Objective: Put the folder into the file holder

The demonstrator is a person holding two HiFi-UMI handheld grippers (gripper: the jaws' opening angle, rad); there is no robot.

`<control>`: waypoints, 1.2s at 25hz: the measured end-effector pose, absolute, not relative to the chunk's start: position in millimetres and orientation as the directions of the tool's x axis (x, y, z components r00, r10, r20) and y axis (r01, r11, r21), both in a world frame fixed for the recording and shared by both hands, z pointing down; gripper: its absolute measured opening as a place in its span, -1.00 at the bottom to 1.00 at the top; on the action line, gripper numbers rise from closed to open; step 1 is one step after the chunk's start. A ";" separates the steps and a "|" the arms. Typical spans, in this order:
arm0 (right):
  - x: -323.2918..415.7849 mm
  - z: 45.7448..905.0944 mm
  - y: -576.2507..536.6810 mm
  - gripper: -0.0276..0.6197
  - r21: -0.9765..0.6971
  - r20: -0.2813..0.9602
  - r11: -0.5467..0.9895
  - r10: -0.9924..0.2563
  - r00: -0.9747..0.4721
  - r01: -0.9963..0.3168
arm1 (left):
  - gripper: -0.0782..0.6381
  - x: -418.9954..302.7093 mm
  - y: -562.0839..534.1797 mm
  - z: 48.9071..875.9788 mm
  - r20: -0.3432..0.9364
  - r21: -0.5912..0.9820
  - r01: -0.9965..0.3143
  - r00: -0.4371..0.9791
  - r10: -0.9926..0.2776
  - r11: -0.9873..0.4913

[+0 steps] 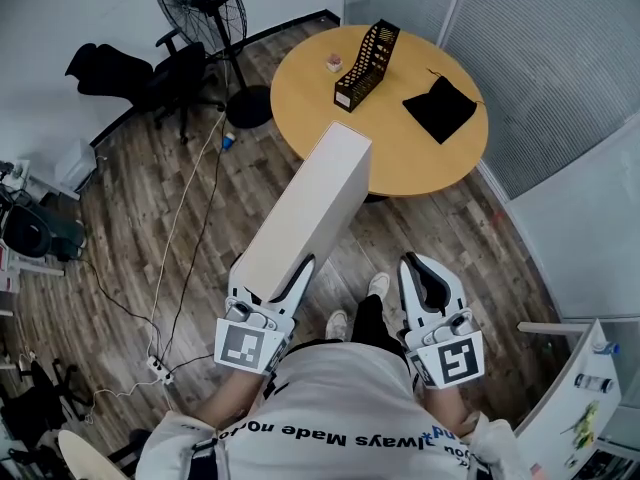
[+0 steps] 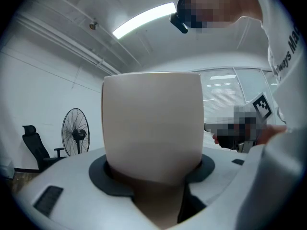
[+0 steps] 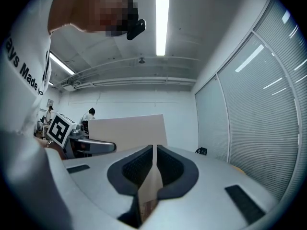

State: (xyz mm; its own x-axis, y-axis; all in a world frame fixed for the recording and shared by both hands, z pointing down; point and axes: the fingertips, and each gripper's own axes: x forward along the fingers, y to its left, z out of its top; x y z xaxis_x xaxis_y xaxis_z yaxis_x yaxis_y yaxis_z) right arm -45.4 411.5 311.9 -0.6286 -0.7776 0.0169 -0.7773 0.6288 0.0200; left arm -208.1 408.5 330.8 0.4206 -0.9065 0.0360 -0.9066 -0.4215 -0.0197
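At 12 o'clock ahead: round wooden table, well apart from both grippers.
File holder: black, slotted, standing on the tabletop near its 12 o'clock edge.
Black pouch: lying flat on the table at 3 o'clock of the file holder, apart from it.
Small object: just at 9 o'clock of the file holder; too small to name.
Folder: thick, beige, box-shaped, off the table and held in the air, long side running from the left gripper toward 1 o'clock; far end seen against the table's 7 o'clock rim, well apart from the file holder. Fills the middle of the left gripper view; broad side seen from the right gripper view.
Left gripper: at 7 o'clock of the head view, 2 jaws spread wide and clamped on the near end of the folder, 1 dark pad pressed to each side.
Right gripper: at 5 o'clock, jaws drawn together with only a thin slit between the pads, nothing gripped; just beside the folder, not touching it.
Standing fan: on the wooden floor at 11 o'clock.
Office chair: black, at 10 o'clock, beside the fan.
Cables: trailing across the floor at 9 o'clock.
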 end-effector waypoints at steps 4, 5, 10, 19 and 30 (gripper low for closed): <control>-37.8 313.3 397.1 -0.77 0.018 0.014 0.628 -0.778 -0.628 -0.778 | 0.01 -201.2 393.8 333.4 0.038 -0.020 -0.908 0.418 -0.908 -0.419; -35.4 313.6 392.8 -0.77 0.017 0.013 0.628 -0.778 -0.628 -0.778 | 0.01 -198.6 389.4 333.6 0.039 -0.020 -0.907 0.419 -0.907 -0.420; -23.9 311.1 366.1 -0.77 0.011 0.010 0.625 -0.781 -0.625 -0.781 | 0.01 -186.9 363.0 331.7 0.040 -0.019 -0.906 0.421 -0.906 -0.422; 3.3 308.3 318.7 -0.77 0.003 0.006 0.616 -0.788 -0.616 -0.788 | 0.01 -159.8 315.2 328.6 0.041 -0.016 -0.903 0.428 -0.903 -0.429; 32.5 306.2 267.1 -0.77 0.004 0.012 0.609 -0.793 -0.609 -0.793 | 0.01 -130.0 259.7 325.6 0.042 -0.012 -0.897 0.441 -0.896 -0.442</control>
State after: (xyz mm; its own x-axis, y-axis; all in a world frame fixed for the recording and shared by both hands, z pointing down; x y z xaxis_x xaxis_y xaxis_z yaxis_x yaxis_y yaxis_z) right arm 32.5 267.1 306.2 -0.6089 -0.7932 0.0122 -0.7932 0.6090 0.0043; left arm -130.0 259.7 325.6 0.4415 -0.8963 0.0417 -0.8968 -0.4423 -0.0119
